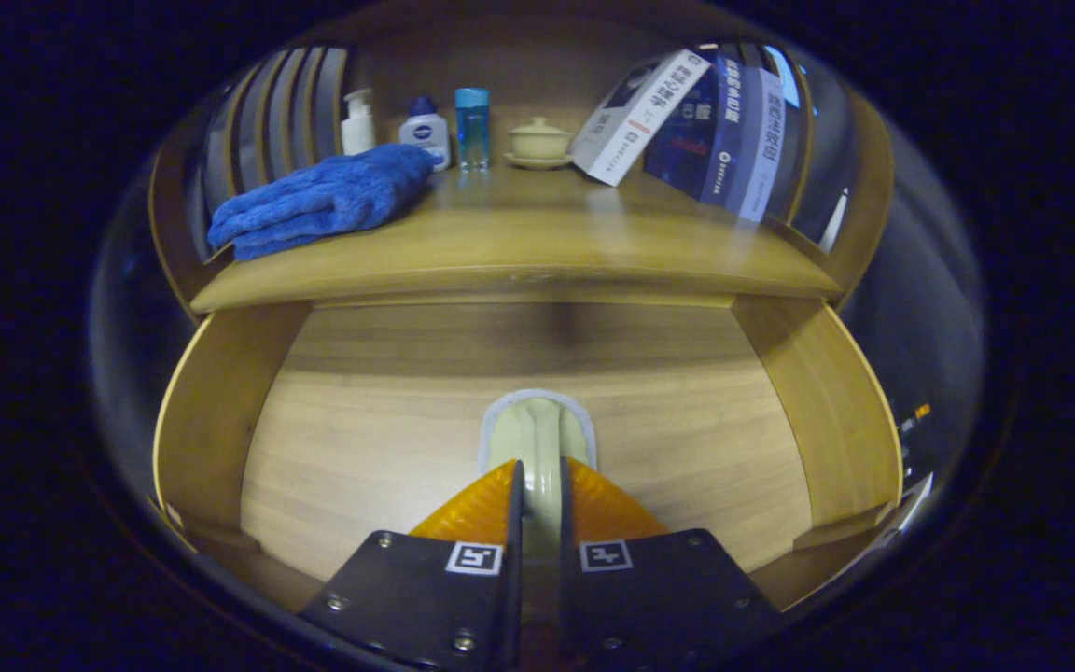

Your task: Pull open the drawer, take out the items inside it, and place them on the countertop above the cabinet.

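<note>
the tongs [537, 485] pinch a pale brush [537, 439] above the open drawer [388, 439]. on the counter [519, 243] beyond it: blue towel [323, 198], bottles [425, 131], cup [538, 140], books [687, 117].

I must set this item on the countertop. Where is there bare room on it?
The gripper is shut on the pale item over the open drawer. The countertop is bare between the blue towel and the leaning books. The back row is crowded: bottles, lidded cup.

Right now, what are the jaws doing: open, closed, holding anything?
Gripper: closed on a pale green item with a grey rim, pinched edge-on between both jaws over the open drawer. I cannot tell what the item is.
</note>
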The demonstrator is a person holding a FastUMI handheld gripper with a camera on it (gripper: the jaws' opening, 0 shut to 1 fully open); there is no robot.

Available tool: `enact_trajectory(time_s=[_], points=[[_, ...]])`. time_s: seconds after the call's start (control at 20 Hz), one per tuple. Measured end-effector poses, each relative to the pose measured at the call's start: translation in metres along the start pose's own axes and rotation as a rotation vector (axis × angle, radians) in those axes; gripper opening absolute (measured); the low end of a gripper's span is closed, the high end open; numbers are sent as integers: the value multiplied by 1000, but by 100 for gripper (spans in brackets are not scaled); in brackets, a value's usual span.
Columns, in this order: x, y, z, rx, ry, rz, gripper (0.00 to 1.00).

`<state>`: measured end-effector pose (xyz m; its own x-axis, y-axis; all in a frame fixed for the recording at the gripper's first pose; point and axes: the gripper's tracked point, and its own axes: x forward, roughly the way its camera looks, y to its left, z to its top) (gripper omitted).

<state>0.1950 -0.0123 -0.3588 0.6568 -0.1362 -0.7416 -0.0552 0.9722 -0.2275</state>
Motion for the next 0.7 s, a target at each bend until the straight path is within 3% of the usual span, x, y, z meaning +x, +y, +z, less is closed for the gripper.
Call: enact_trajectory(time_s=[0.05,0.4,0.7], points=[[-4,1,-1,-9,-6,-7,10],[-56,14,23,27,-135,74,10],[-114,11,61,23,-267,81,9]])
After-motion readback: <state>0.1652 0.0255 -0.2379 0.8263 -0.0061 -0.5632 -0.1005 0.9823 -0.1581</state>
